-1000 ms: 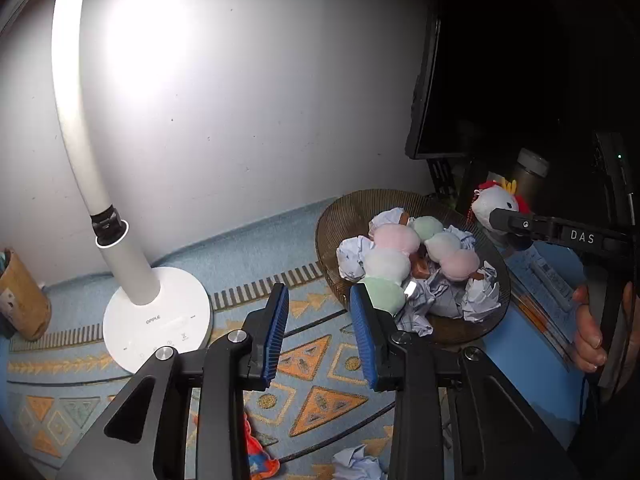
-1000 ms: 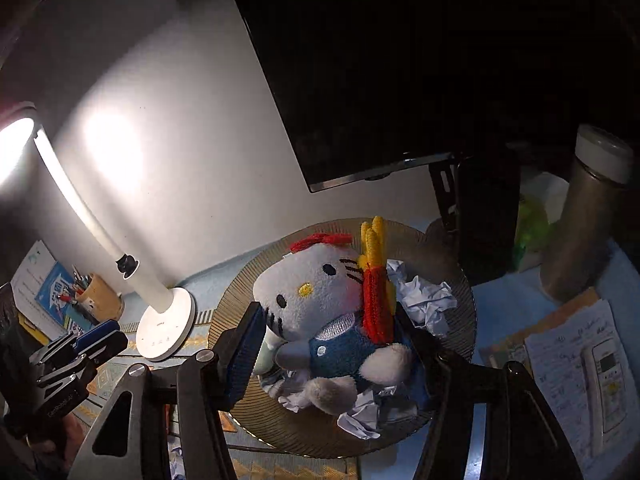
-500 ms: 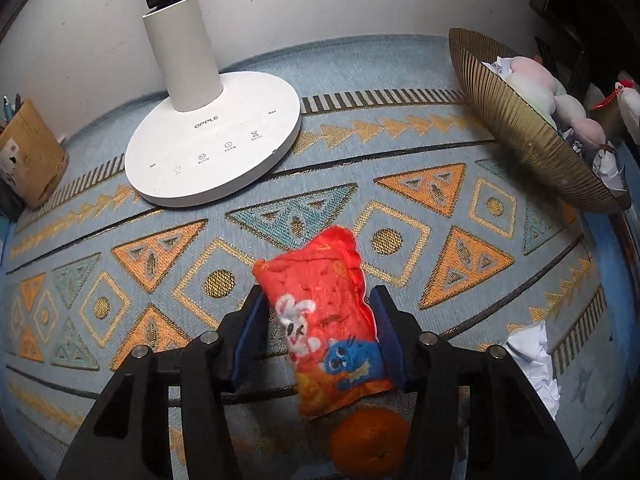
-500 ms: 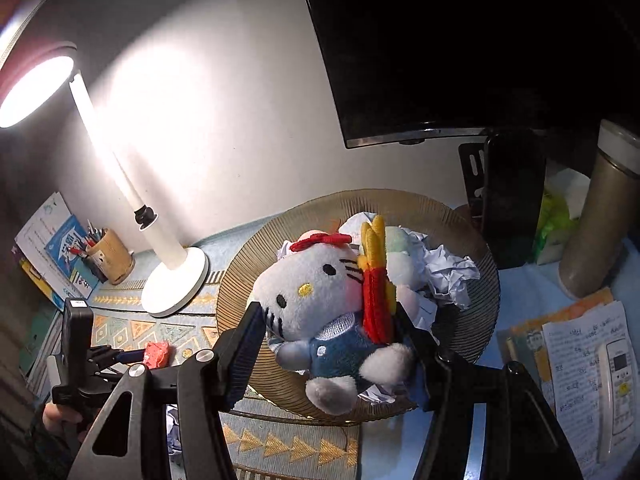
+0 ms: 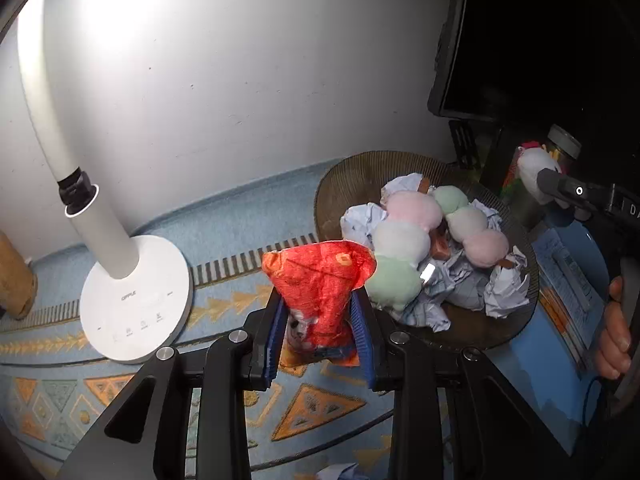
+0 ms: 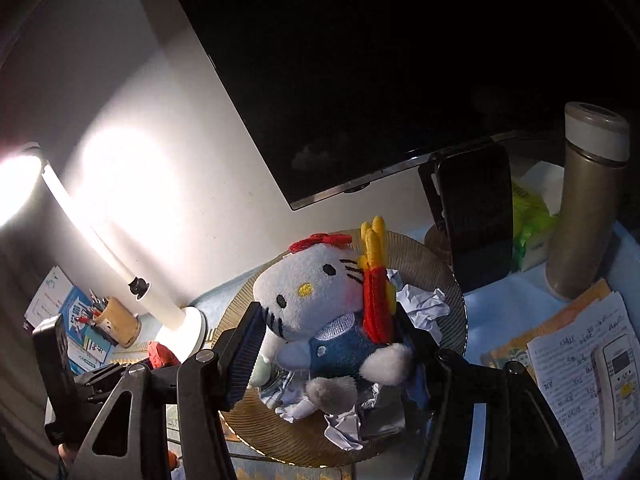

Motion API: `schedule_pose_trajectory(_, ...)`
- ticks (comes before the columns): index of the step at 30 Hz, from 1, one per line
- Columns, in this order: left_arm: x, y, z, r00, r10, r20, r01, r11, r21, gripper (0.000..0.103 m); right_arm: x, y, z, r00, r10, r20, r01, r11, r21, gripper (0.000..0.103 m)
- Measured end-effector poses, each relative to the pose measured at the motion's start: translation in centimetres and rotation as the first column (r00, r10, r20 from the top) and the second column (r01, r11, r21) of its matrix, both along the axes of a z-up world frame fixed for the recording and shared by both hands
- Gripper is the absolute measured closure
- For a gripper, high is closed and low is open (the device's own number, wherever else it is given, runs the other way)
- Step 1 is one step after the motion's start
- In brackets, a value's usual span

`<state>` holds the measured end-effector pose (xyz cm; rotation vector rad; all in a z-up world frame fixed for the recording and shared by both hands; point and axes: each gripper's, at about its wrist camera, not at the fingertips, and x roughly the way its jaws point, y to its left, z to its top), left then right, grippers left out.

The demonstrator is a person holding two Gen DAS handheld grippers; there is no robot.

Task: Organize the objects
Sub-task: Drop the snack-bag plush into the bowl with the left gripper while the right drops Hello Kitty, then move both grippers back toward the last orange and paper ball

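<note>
My left gripper (image 5: 320, 320) has a red plush pouch (image 5: 320, 276) between its blue pads, lifted off the patterned mat (image 5: 224, 312); the jaws are closing and the pads press on it. Just to its right is a brown ribbed bowl (image 5: 332, 184) heaped with pastel plush balls (image 5: 404, 236) and crumpled paper (image 5: 504, 284). My right gripper (image 6: 328, 344) is shut on a white cat plush (image 6: 312, 292) with a red bow and a red-and-yellow fries plush (image 6: 376, 280) at its side, held above the bowl (image 6: 440, 280).
A white desk lamp (image 5: 132, 300) stands left of the bowl. A dark monitor (image 6: 360, 60) hangs behind. A thermos (image 6: 588, 216), papers and a remote (image 6: 620, 384) lie to the right, a pen holder (image 6: 116, 320) to the far left.
My left gripper dropped to the mat, closed on the red pouch and lifted it towards the bowl. My right gripper has kept the cat plush over the bowl.
</note>
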<state>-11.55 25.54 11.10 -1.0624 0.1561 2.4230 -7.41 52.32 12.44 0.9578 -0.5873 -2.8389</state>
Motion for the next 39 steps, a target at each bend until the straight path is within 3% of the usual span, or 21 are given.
schedule_pose_trajectory(4, -1.9, 2.7, 1.0, 0.999, -0.046, -0.01, 0.046, 0.994, 0.098, 0.075, -2.3, -0.4, -0.7, 1.0, 0.007, 0.026, -0.006, 1.0, -0.024, 0.043)
schedule_pose_trajectory(9, -4.2, 5.5, 0.4, 0.997, -0.076, -0.021, 0.079, 0.985, 0.151, 0.075, -4.8, -0.6, -2.0, 0.998, 0.008, 0.058, -0.005, 0.998, -0.065, 0.042)
schedule_pose_trajectory(10, -4.8, 6.0, 0.0, 0.997, -0.076, -0.009, 0.076, 0.986, 0.15, 0.071, -5.3, -0.8, -2.4, 0.998, 0.015, 0.066, -0.01, 0.997, -0.073, 0.041)
schedule_pose_trajectory(11, -5.3, 6.3, -0.5, 0.998, -0.068, 0.008, 0.067, 0.988, 0.141, 0.062, -5.7, -1.0, -2.8, 0.997, 0.027, 0.078, -0.021, 0.997, -0.08, 0.036)
schedule_pose_trajectory(12, -5.7, 6.4, -1.0, 0.998, -0.058, 0.021, 0.055, 0.989, 0.137, 0.06, -6.2, -1.3, -3.2, 0.995, 0.043, 0.092, -0.034, 0.995, -0.089, 0.029)
schedule_pose_trajectory(15, -6.2, 6.0, -1.9, 0.997, -0.051, 0.054, 0.044, 0.99, 0.131, 0.052, -6.7, -1.8, -4.2, 0.987, 0.093, 0.128, -0.08, 0.992, -0.098, 0.028)
schedule_pose_trajectory(17, -6.0, 5.3, -2.2, 0.998, -0.038, 0.056, 0.03, 0.991, 0.132, 0.027, -6.5, -2.1, -4.5, 0.984, 0.101, 0.149, -0.091, 0.993, -0.075, 0.028)
schedule_pose_trajectory(19, -6.0, 4.5, -2.0, 0.999, -0.013, 0.045, 0.006, 0.989, 0.149, 0.013, -5.9, -2.0, -4.4, 0.984, 0.1, 0.15, -0.091, 0.994, -0.065, 0.028)
schedule_pose_trajectory(22, -5.7, 3.3, -1.4, 0.998, -0.035, 0.051, 0.023, 0.976, 0.217, 0.011, -4.8, -2.0, -3.9, 0.987, 0.087, 0.138, -0.082, 0.996, -0.045, 0.028)
schedule_pose_trajectory(27, -4.6, 1.3, 0.2, 0.999, -0.037, 0.028, 0.029, 0.973, 0.229, 0.011, -2.5, -2.3, -1.7, 0.995, 0.074, 0.074, -0.077, 0.996, 0.035, 0.028)
schedule_pose_trajectory(32, -1.5, -3.1, 2.2, 0.999, -0.025, -0.032, 0.032, 0.972, 0.235, 0.011, 0.1, -3.5, 0.8, 0.995, 0.101, 0.006, -0.101, 0.994, 0.05, 0.028)
schedule_pose_trajectory(39, 4.3, -12.3, 2.4, 0.99, 0.103, -0.101, -0.076, 0.967, 0.242, 0.01, 5.2, -9.6, 2.0, 0.967, 0.248, -0.049, -0.241, 0.964, 0.116, 0.028)
